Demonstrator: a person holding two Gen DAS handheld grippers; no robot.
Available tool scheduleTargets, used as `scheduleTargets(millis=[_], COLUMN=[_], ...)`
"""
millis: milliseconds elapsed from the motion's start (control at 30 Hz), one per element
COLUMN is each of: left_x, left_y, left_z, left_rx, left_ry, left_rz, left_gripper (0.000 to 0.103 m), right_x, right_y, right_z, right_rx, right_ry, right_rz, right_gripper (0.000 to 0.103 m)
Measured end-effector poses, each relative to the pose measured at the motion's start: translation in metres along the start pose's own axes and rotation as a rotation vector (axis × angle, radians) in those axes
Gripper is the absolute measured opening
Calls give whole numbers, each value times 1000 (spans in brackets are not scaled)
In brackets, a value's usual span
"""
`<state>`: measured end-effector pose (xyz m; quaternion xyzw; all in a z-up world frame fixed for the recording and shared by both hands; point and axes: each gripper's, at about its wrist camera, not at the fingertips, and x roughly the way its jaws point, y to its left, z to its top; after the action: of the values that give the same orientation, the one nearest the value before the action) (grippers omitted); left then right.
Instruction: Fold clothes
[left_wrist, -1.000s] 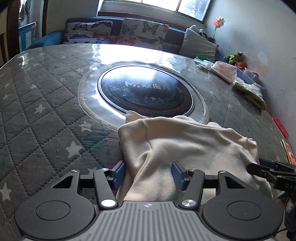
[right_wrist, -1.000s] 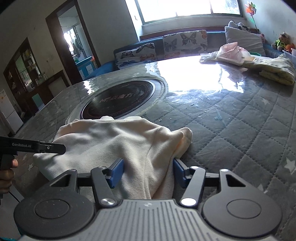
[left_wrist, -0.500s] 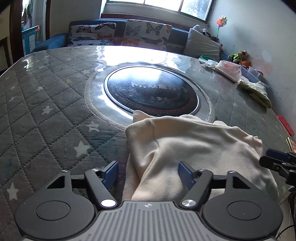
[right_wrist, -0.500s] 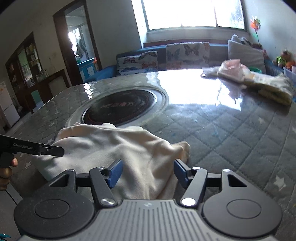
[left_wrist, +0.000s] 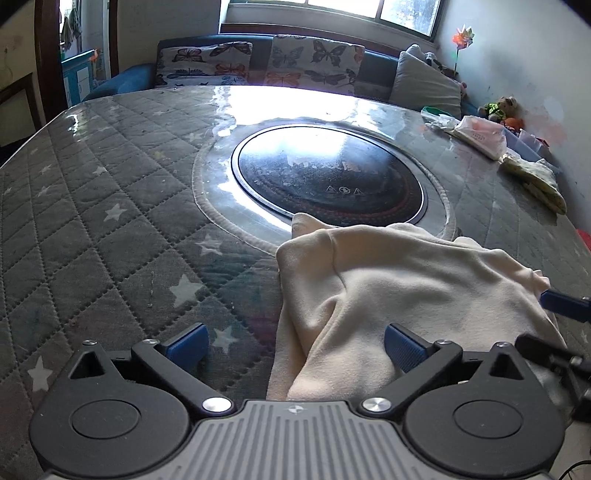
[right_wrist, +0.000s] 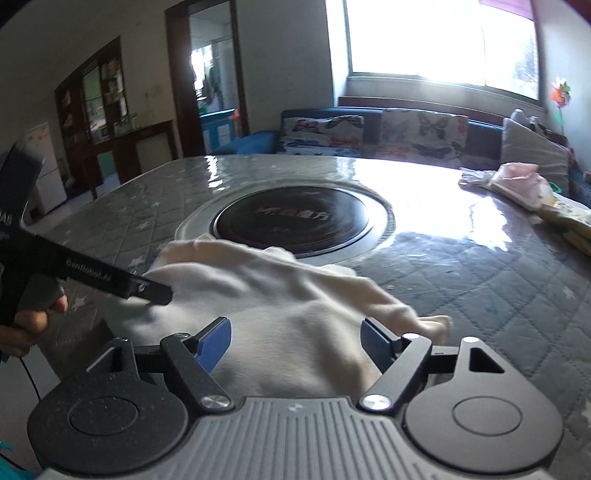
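A cream garment (left_wrist: 399, 291) lies bunched on the near edge of the quilted grey table; it also shows in the right wrist view (right_wrist: 280, 325). My left gripper (left_wrist: 295, 349) is open, its blue pads wide apart over the garment's left edge, holding nothing. My right gripper (right_wrist: 295, 345) is open over the garment's right part, empty. The left gripper's black body (right_wrist: 96, 277) shows at the left of the right wrist view, and the right gripper's blue fingertip (left_wrist: 561, 304) shows at the right of the left wrist view.
A round black glass inset (left_wrist: 328, 181) sits in the table's middle, just beyond the garment. Folded clothes, pink (right_wrist: 517, 182) and yellowish (left_wrist: 539, 181), lie at the far right. A sofa with butterfly cushions (left_wrist: 258, 66) stands behind the table.
Both grippers have opened wider and drawn back and up from the garment. The garment stays on the table, its near part a little flatter.
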<state>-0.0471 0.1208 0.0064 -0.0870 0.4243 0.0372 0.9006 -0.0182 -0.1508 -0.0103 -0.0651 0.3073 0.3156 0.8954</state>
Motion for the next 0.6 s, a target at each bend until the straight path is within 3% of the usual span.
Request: scheduleTargets(millis=[200, 367, 600], left_x=[2, 2, 2], left_y=[-2, -3, -4], left_z=[2, 3, 3], left_rx=[0, -4, -8], left_ry=[11, 16, 17], left_rz=[12, 20, 28], left_gripper=[103, 103, 103], right_x=[12, 15, 17], right_y=[8, 9, 10], right_z=[-7, -10, -12], right_rx=[-21, -28, -31], right_ry=[43, 63, 69], right_rz=[7, 24, 23], right_gripper=[89, 103, 103])
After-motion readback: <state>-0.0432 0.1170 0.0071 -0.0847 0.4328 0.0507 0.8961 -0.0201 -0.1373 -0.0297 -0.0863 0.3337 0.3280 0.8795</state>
